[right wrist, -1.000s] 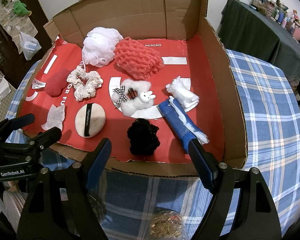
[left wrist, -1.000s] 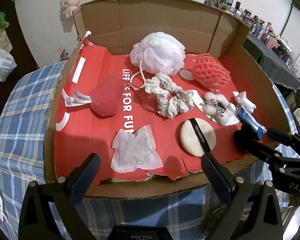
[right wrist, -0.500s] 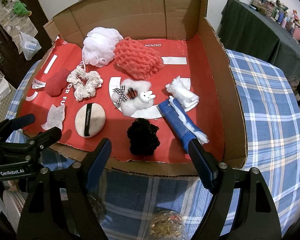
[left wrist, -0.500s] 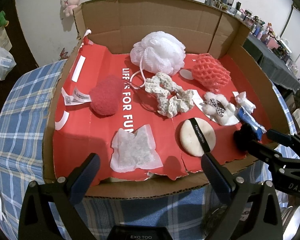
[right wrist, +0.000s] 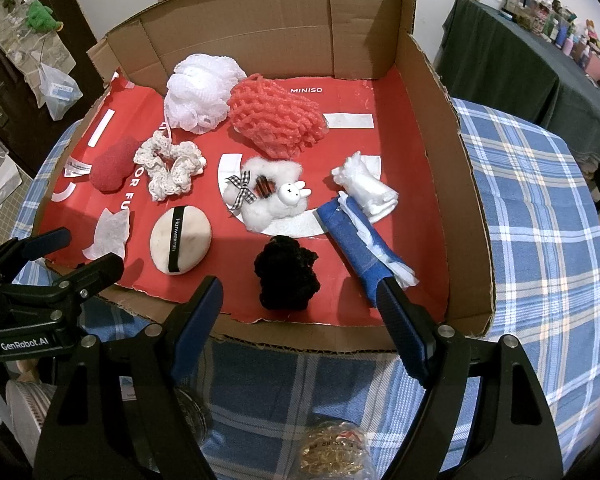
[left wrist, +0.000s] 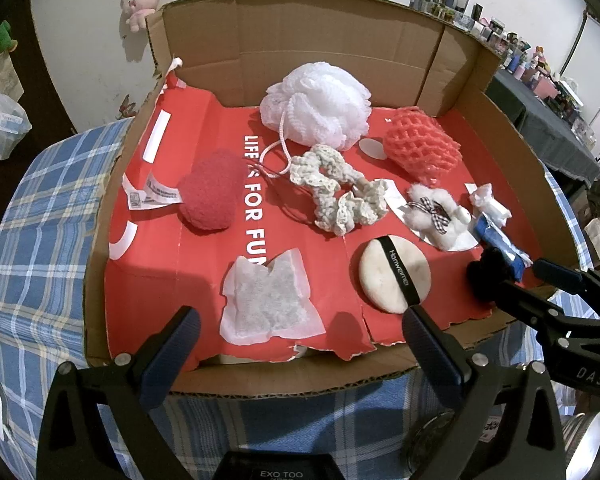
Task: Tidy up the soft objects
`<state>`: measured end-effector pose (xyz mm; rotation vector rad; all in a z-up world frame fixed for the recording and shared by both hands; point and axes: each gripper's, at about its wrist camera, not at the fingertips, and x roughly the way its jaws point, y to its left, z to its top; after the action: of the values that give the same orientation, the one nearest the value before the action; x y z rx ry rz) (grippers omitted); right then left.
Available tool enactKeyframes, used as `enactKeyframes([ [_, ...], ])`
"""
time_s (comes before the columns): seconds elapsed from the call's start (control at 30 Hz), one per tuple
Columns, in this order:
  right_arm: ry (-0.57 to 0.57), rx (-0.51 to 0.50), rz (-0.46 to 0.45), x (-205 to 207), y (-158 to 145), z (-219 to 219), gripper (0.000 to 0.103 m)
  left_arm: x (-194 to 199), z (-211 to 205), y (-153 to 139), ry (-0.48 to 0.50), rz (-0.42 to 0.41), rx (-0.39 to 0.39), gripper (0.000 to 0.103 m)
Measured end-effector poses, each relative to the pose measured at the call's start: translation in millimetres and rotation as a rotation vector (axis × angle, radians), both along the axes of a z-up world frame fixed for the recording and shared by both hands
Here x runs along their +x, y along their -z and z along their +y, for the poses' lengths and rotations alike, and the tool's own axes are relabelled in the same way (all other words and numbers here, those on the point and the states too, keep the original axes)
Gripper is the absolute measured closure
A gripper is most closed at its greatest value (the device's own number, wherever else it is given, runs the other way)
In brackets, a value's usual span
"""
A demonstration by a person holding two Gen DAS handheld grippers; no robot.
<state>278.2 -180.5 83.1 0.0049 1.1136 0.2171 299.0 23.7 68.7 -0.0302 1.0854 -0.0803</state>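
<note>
From the left wrist view, we held the left hand-held gripper (left wrist: 298,322) wide apart and holding nothing, poised at the near edge of the box (left wrist: 300,40) on the bench (left wrist: 32,220). Inside, on the red liner, the soft things lay spread out singly: a white pouf (left wrist: 320,108) at the back, a red net (left wrist: 420,146) to its right, a red sponge (left wrist: 210,194) on the left, a cream scrunchie (left wrist: 336,196) in the middle, a gauze pad (left wrist: 268,300) and a powder puff (left wrist: 394,276) near the front, and a white fluffy clip (left wrist: 436,216) further right.

From the right wrist view, our right hand-held gripper (right wrist: 300,304) was likewise wide and empty, just short of the box's front edge. Nearest it lay a black scrunchie (right wrist: 286,276), with a blue roll (right wrist: 356,248) and a white glove (right wrist: 366,190) to the right.

We judged that everything already sat inside the box, none touching a gripper. The layout fitted either a sorted, spaced-out arrangement or a loose scatter awaiting grouping; we could not tell which, since no target spots were marked.
</note>
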Motion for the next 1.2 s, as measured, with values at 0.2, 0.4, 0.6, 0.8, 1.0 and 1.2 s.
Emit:
enactKeyframes([
  [0.2, -0.003, -0.003, -0.007, -0.3, -1.5, 1.1, 0.024, -0.3, 1.1, -0.6, -0.007, -0.004, 0.001, 0.000],
  [0.4, 0.023, 0.018, -0.086, -19.7, -31.3, -10.9, 0.024, -14.1, 5.0, -19.7, -0.017, -0.041, -0.009, 0.000],
  [0.6, 0.037, 0.024, -0.252, -74.5, -88.6, -25.8, 0.024, -60.9, 14.8, -72.6, -0.036, -0.202, -0.009, 0.000],
  [0.8, -0.017, 0.052, -0.395, -151.8, -112.9, -22.1, 0.008, -138.5, 21.4, -108.8, -0.024, -0.370, -0.061, 0.000],
  [1.0, -0.031, 0.071, -0.472, -211.2, -90.0, -15.5, 0.006, -200.8, 14.3, -102.5, 0.014, -0.456, -0.083, 0.000],
  [1.2, 0.005, 0.037, -0.461, -228.3, -41.1, -10.0, 0.005, -242.4, 3.4, -73.9, 0.028, -0.495, -0.057, 0.000],
])
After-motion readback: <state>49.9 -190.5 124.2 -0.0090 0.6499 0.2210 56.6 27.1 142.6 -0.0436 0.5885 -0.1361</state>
